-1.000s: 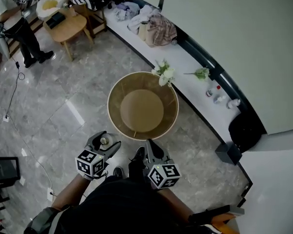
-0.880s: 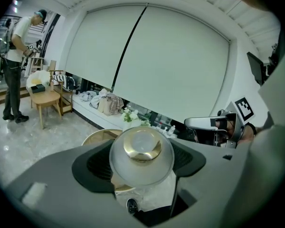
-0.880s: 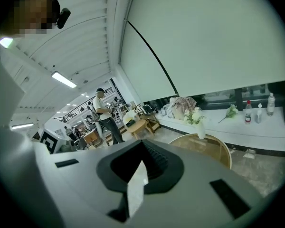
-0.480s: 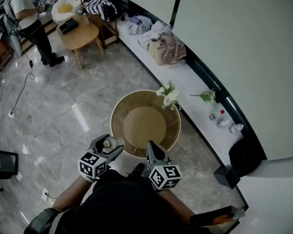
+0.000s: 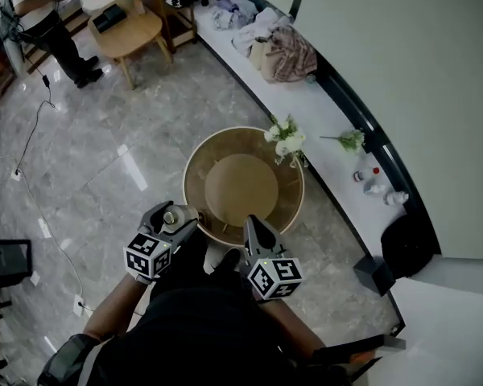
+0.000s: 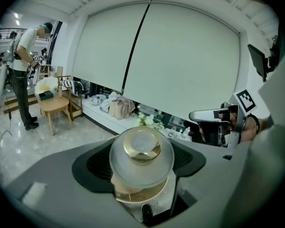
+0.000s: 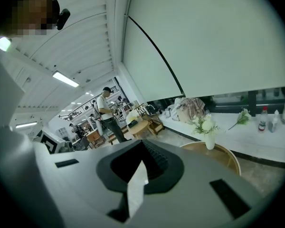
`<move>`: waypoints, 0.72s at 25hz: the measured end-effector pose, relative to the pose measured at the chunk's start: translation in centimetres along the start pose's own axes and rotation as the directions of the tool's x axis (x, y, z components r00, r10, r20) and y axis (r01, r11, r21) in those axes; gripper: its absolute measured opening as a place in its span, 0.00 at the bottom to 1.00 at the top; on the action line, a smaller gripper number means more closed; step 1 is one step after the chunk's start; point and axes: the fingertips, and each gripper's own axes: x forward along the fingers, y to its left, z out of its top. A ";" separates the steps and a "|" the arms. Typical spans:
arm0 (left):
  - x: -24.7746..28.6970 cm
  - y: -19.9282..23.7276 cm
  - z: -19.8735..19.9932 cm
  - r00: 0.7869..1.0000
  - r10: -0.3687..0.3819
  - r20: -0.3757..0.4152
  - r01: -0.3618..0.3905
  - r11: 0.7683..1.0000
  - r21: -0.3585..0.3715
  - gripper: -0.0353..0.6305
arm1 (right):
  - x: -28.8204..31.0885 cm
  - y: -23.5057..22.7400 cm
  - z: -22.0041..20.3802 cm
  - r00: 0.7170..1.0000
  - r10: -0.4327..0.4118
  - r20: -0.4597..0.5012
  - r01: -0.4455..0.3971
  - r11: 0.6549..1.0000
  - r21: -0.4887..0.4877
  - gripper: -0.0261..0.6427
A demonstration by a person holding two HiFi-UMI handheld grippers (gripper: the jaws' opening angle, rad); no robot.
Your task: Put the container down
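Pinched between the jaws of the left gripper (image 5: 177, 219): the container (image 6: 141, 159) (clear, round, gold-capped), upright, beside the near rim of the round wooden table (image 5: 195, 167). Just right of it, the right gripper (image 5: 251, 223), jaws pressed together.

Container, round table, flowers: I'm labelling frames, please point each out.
container (image 6: 141, 147), left gripper view, gold cap on top
round table (image 5: 240, 186), head view, bare middle of top
flowers (image 5: 286, 140), head view, white blooms
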 end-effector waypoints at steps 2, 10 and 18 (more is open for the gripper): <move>1.2 1.9 -0.1 1.000 -0.006 -0.023 0.006 1.000 0.019 0.56 | 1.3 -0.4 -0.2 0.999 -0.033 -0.006 0.034 0.999 0.015 0.04; 9.4 9.7 -0.8 0.989 -0.029 -0.145 0.053 0.985 0.165 0.56 | 7.0 -2.1 -1.0 0.986 -0.166 -0.033 0.167 0.984 0.061 0.04; 19.8 13.7 -5.4 0.955 -0.076 -0.287 0.180 0.916 0.359 0.56 | 12.1 -5.6 -3.6 0.954 -0.293 -0.066 0.299 0.947 0.118 0.04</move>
